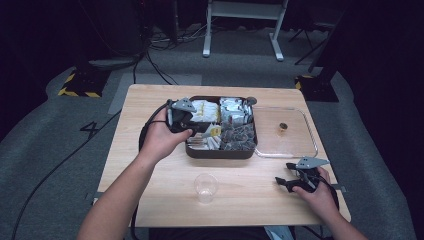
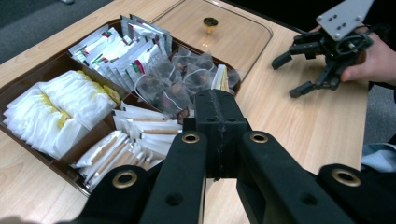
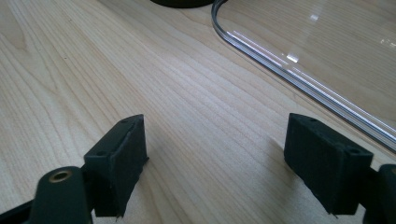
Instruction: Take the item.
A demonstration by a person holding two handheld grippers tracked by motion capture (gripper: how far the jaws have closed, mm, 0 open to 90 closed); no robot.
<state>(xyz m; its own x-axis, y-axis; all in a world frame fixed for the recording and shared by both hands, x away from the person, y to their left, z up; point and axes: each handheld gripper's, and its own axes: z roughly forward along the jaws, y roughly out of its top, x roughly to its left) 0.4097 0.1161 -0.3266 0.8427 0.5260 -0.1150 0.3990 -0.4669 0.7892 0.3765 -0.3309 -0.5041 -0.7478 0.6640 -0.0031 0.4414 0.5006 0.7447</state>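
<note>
The left claw (image 2: 218, 133) is clenched above the brown tray (image 1: 220, 151), its jaws hiding some sachets; the right claw (image 3: 215, 163) rests released on the bench (image 3: 70, 70); the clear lid (image 3: 327, 56) is cut off.

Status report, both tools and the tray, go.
Left tool shut, over the brown tray of tea packets. Right tool open, low over bare table, beside the clear lid. Plastic cup near table front, untouched.

right tool (image 3: 217, 161): jaws spread wide, nothing between them | surface (image 3: 140, 70): pale wood grain, bare under the jaws | clear lid (image 3: 327, 51): lying flat at upper right, rounded rim near the right jaw | dark tray edge (image 3: 180, 3): at top
</note>
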